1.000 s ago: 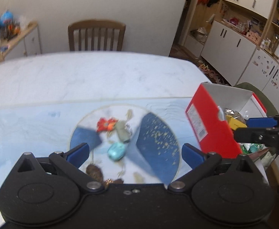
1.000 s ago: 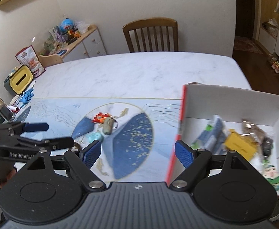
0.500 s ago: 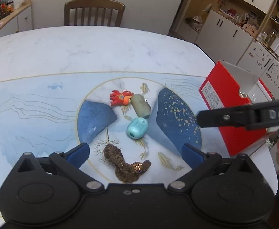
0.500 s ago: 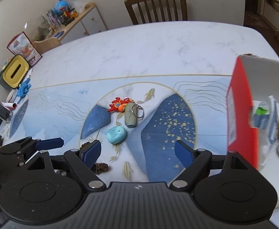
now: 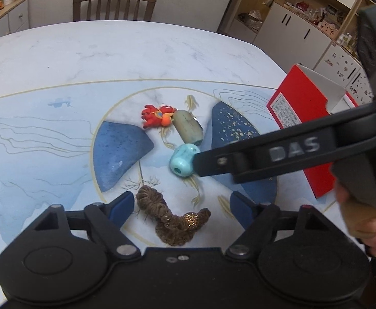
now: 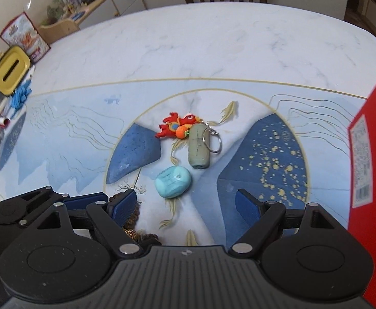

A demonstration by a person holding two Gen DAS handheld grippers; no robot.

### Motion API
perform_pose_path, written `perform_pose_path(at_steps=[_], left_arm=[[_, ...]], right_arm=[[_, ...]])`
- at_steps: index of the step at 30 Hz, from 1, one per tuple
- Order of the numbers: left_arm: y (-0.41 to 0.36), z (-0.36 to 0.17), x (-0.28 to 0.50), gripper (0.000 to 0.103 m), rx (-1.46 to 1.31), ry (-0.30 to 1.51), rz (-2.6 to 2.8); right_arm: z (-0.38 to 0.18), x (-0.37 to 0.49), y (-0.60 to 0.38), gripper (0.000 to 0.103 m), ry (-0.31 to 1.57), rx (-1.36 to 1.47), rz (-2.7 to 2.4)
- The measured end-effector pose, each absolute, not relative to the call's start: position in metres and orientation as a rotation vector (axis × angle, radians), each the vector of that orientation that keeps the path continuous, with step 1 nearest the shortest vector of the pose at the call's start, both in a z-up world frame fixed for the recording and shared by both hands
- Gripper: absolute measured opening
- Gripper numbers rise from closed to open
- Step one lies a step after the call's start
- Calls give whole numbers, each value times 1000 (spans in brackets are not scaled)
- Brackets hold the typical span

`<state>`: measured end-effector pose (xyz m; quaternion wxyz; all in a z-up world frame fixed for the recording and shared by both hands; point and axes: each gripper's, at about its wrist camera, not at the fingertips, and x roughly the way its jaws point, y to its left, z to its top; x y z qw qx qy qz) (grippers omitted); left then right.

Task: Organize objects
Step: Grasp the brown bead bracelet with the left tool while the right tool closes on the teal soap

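On the patterned table mat lie a red plush toy (image 5: 157,116) (image 6: 176,127), a grey-green keychain (image 5: 189,127) (image 6: 199,146), a turquoise stone-like piece (image 5: 182,163) (image 6: 172,181) and a brown scrunchie (image 5: 172,219). My left gripper (image 5: 181,206) is open, low over the scrunchie, which lies between its fingers. My right gripper (image 6: 185,206) is open just short of the turquoise piece. In the left wrist view, its finger (image 5: 265,154) reaches in from the right and its tip meets the piece. The scrunchie (image 6: 131,221) is mostly hidden in the right wrist view.
A red box (image 5: 301,128) (image 6: 368,180) stands at the table's right edge. A wooden chair (image 5: 114,5) is at the far side. A yellow tissue holder (image 6: 8,74) and small clutter sit at the left. A hand (image 5: 363,221) holds the right gripper's handle.
Both grippers have come down and closer to the items on the mat. The right gripper swung left, away from the red box, to the turquoise piece. Both stayed open.
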<state>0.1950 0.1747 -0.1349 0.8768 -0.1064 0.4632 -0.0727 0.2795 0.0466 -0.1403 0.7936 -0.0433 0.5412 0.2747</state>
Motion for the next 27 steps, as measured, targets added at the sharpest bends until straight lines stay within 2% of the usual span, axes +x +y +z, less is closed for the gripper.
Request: perform_pose_path(at_steps=[3, 7, 9, 14, 16, 23, 25, 27], left_arm=[[174, -138, 195, 76, -222, 971, -168], [171, -139, 197, 69, -201, 969, -191], [170, -139, 196, 65, -202, 966, -204], [168, -141, 195, 54, -179, 970, -230], [169, -143, 195, 45, -189, 978, -238], [176, -146, 197, 35, -226, 985, -253], [177, -147, 198, 22, -234, 987, -254], [178, -148, 198, 16, -237, 996, -254]], right_arm=[[-145, 281, 55, 83, 1169, -110, 593], [-153, 283, 66, 80, 1182, -131, 592], [-156, 284, 70, 71, 1191, -140, 589], [-158, 284, 76, 64, 1189, -156, 588], [-159, 285, 78, 62, 1188, -163, 587], [-162, 286, 83, 50, 1187, -183, 578], [-162, 286, 83, 43, 1185, -177, 569], [-161, 287, 80, 38, 1190, -161, 562]])
